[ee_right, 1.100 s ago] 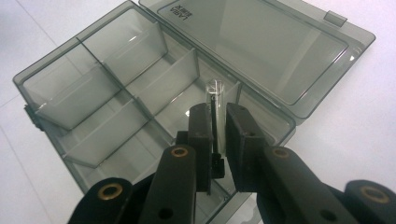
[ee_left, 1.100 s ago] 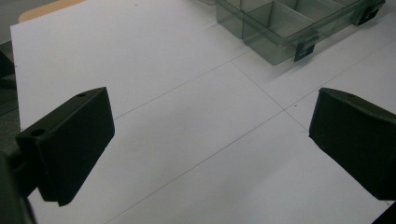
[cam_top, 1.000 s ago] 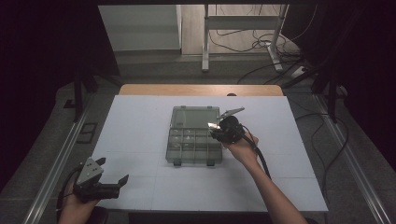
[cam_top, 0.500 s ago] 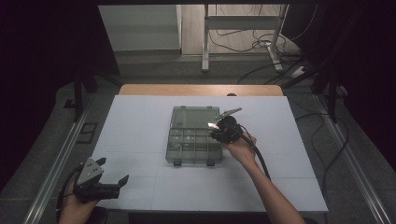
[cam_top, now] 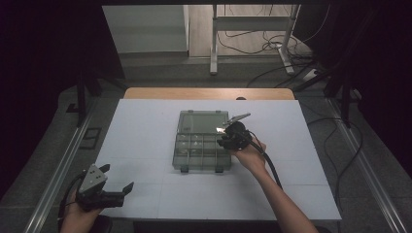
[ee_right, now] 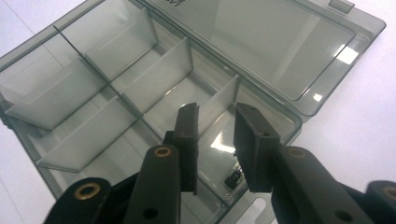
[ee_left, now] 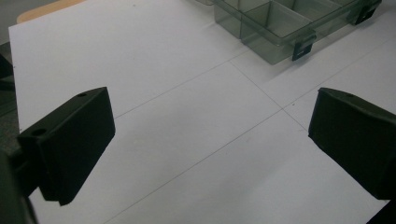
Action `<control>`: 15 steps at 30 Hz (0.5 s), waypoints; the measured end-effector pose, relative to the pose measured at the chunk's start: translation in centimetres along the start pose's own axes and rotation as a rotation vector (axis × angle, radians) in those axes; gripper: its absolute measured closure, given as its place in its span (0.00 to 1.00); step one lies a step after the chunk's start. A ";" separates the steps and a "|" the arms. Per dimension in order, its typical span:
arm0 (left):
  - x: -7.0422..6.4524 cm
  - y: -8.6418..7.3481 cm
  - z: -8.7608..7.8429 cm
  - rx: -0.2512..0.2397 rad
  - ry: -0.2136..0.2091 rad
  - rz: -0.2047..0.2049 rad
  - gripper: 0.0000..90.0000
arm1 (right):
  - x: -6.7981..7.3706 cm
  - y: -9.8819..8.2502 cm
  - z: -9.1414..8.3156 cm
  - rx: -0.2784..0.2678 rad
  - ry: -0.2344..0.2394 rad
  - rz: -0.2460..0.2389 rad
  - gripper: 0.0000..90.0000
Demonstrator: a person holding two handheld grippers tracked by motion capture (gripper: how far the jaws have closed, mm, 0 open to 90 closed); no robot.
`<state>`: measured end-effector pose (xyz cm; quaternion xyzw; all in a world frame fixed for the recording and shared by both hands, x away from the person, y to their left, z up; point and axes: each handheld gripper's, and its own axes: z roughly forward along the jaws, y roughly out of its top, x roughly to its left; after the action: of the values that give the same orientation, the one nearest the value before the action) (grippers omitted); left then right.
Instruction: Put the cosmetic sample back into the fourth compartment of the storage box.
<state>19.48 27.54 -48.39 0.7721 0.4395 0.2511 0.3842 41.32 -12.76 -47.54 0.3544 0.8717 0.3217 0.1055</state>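
Note:
A clear smoky compartment box lies open mid-table, its lid flat behind it. My right gripper hangs over the box's right-hand compartments. In the right gripper view its jaws stand a little apart with nothing between them; they have just been opening. Under them a small black part lies on a compartment floor of the box. My left gripper rests at the table's front left, wide open and empty, well short of the box.
A white sheet covers the table, with a wooden strip along the far edge. Metal rails run along both sides. Cables lie on the floor beyond. The right gripper's cable trails along the forearm.

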 end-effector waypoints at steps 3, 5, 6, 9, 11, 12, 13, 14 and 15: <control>0.0 0.0 0.0 -0.001 -0.002 -0.002 0.01 | 0.0 0.0 -0.2 -0.004 0.005 -0.004 0.74; 0.0 0.0 0.0 -0.002 -0.002 -0.002 0.01 | 0.1 0.0 -0.3 -0.004 0.015 0.004 0.73; 0.0 0.0 0.0 -0.002 -0.001 -0.002 0.01 | 0.1 0.0 -0.4 -0.004 0.022 0.004 0.72; 0.0 0.0 0.0 -0.001 0.000 0.002 0.01 | 0.3 -0.1 -0.6 0.000 0.031 0.001 0.70; 0.0 0.0 0.0 -0.002 0.000 0.005 0.01 | 0.3 -0.1 -0.8 -0.001 0.036 -0.002 0.68; -0.1 0.0 0.0 -0.002 0.000 0.006 0.01 | 0.4 -0.1 -0.8 -0.003 0.037 0.000 0.67; -0.1 0.0 0.0 -0.003 0.000 0.007 0.01 | 0.4 -0.2 -0.9 -0.004 0.040 -0.002 0.67; -0.1 0.0 0.0 -0.004 -0.001 0.007 0.01 | 0.5 -0.2 -1.0 -0.005 0.041 -0.002 0.66; 0.0 0.0 -0.1 -0.005 -0.003 0.007 0.01 | 0.5 -0.2 -1.1 -0.005 0.043 -0.003 0.65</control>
<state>19.41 27.53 -48.36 0.7729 0.4357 0.2525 0.3860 40.37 -13.02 -46.80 0.3455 0.8736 0.3312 0.0880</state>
